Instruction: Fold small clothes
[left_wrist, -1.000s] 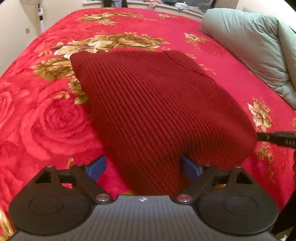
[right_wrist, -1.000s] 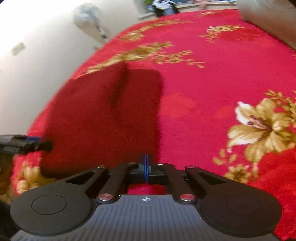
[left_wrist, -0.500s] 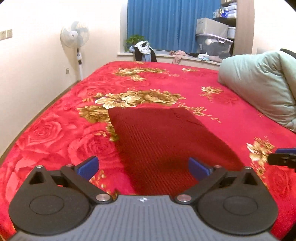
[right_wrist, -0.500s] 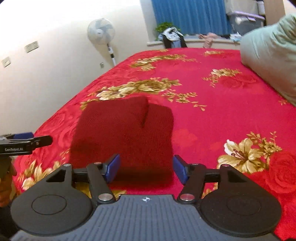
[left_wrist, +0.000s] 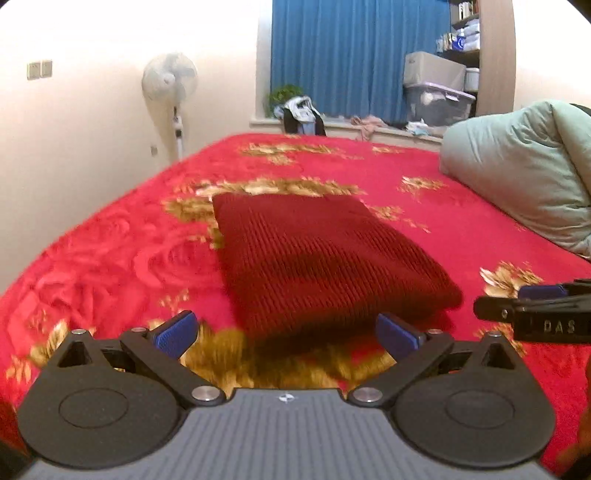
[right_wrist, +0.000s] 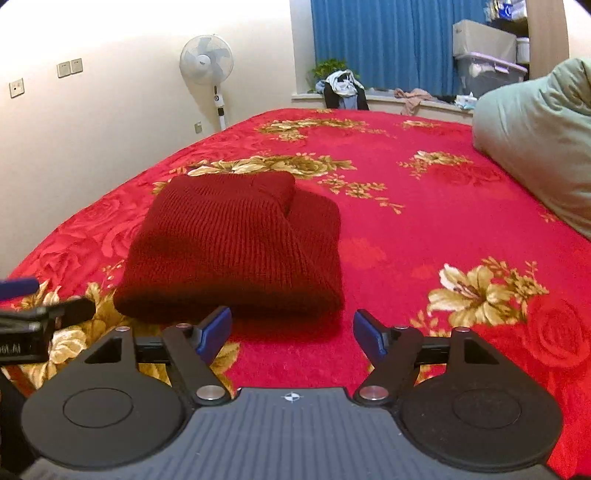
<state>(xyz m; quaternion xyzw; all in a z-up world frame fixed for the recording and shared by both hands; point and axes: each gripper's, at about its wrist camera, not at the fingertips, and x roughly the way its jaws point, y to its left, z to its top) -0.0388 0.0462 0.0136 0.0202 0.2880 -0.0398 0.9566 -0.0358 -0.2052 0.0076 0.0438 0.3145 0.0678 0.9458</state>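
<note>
Both of your grippers hang just short of the sweater's near edge with nothing between their blue pads: your left gripper (left_wrist: 286, 332) has its jaws spread wide, and your right gripper (right_wrist: 291, 334) is spread almost as far. The dark red knit sweater (right_wrist: 236, 247) lies folded into a compact rectangle on the red floral blanket (right_wrist: 424, 229), touched by neither gripper. A pale green duvet (left_wrist: 524, 170) is bunched at the bed's right side, well apart from the sweater.

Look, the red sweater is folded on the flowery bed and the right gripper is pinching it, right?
Not quite. The red sweater does lie folded on the flowery bed, but the right gripper isn't pinching it. The right wrist view shows its jaws open, short of the sweater.
</note>
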